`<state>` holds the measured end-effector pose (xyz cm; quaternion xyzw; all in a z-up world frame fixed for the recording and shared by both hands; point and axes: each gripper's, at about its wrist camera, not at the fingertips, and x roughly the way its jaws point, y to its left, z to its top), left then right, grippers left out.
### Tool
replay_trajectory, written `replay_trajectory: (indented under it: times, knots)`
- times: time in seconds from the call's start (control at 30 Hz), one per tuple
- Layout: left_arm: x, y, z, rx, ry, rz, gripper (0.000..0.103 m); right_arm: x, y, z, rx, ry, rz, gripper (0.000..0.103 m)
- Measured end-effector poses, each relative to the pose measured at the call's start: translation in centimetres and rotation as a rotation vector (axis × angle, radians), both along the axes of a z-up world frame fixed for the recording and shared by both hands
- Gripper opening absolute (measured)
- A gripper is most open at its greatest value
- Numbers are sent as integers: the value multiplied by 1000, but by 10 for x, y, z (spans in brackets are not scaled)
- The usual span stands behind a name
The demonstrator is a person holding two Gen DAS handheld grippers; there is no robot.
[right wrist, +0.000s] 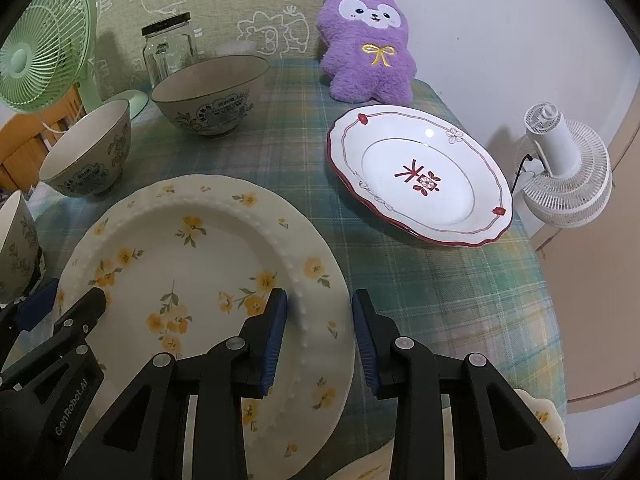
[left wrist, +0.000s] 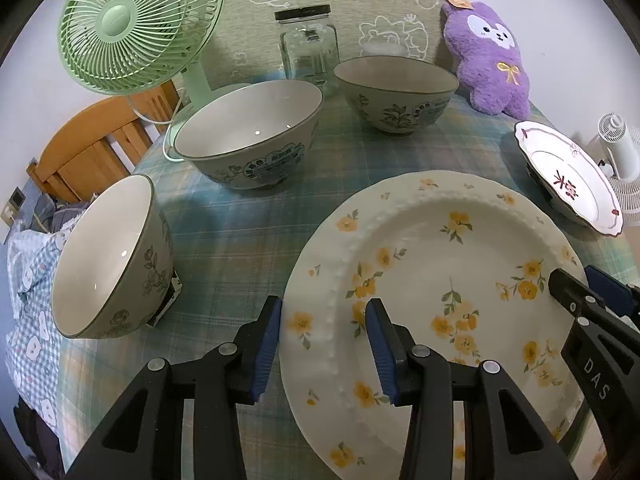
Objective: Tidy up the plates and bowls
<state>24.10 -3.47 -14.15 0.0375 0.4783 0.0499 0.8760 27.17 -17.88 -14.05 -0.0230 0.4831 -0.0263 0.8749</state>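
The flowered plate point(left wrist: 436, 280), the largest piece, is lying flat near the worktop's point(right wrist: 440, 280) front edge, and both tools are straddling its rim: the left hand-held gripper point(left wrist: 326, 344) and the right hand-held gripper point(right wrist: 320, 338) are each standing released, jaws apart. If only one clamps, the plate is likely tipping or sliding off the cloth. The red-rimmed plate point(right wrist: 420, 176) is sitting at the right edge, overhanging risk there. The three bowls point(left wrist: 248, 136) are crowding the left side; the nearest one point(left wrist: 108, 256) is already leaning and could be knocked over.
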Motion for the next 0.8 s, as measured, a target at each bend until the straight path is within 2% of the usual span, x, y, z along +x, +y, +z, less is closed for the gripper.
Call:
replay_trajectory:
  times: [0.27, 0.37, 0.8]
  knots:
    - [-1, 0, 1, 5, 2, -10, 42, 2, 1, 1, -5, 18, 1, 37]
    - [-1, 4, 2, -24, 19, 1, 42, 2, 1, 3, -4, 23, 2, 37]
    - [-9, 5, 4, -26, 62, 9, 41, -4, 0, 7, 24, 56, -14, 37]
